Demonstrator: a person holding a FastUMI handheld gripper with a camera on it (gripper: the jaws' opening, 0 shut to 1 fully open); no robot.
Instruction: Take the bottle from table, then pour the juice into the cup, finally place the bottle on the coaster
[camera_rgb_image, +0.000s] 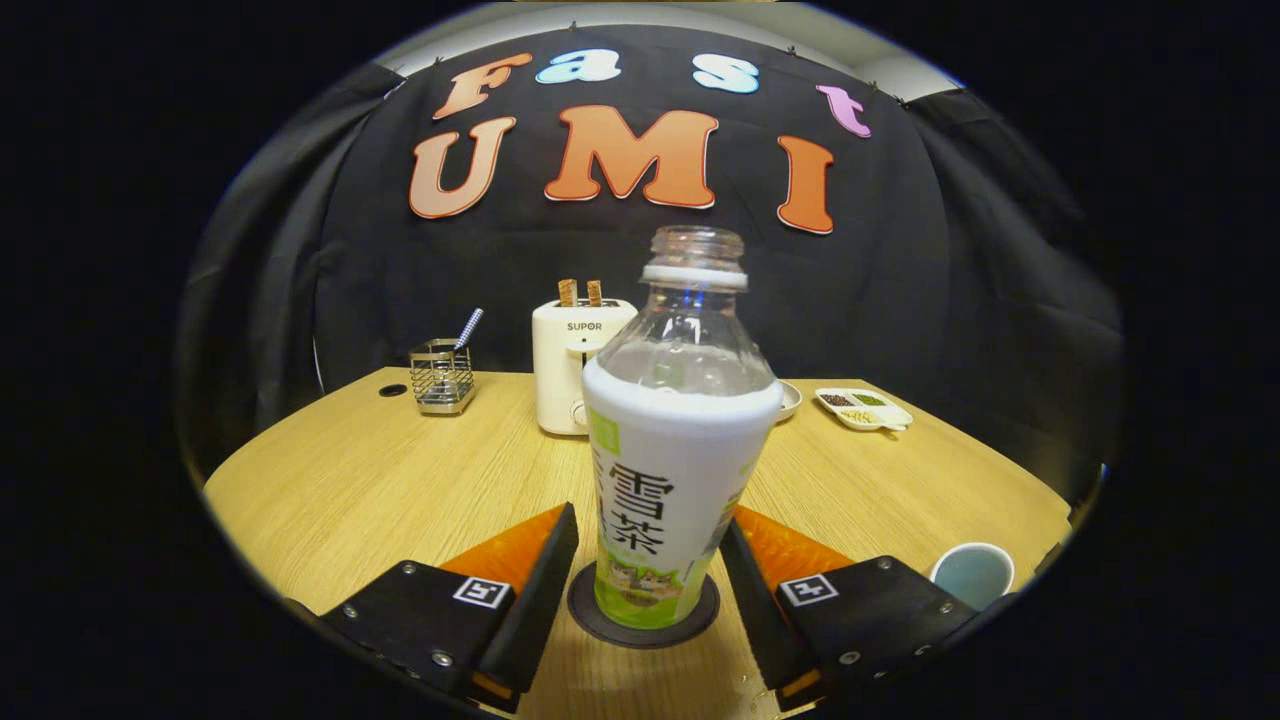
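Note:
A clear uncapped bottle (672, 470) with a white and green label stands upright on a dark round coaster (703, 612) on the wooden table (340, 480). No liquid shows in its clear upper part. My gripper (650, 515) straddles the bottle with one finger on each side of its lower label. A thin gap of table shows between the left finger and the bottle, and the right finger sits very close to it, so the jaws stand open. A light blue cup (972, 575) stands to the right, just past the right finger, and I cannot make out its contents.
Beyond the bottle a white toaster (565, 365) holds two slices. A wire utensil holder (442, 375) stands far left. A white divided dish (865, 408) lies far right, and a small plate (789, 400) peeks out behind the bottle.

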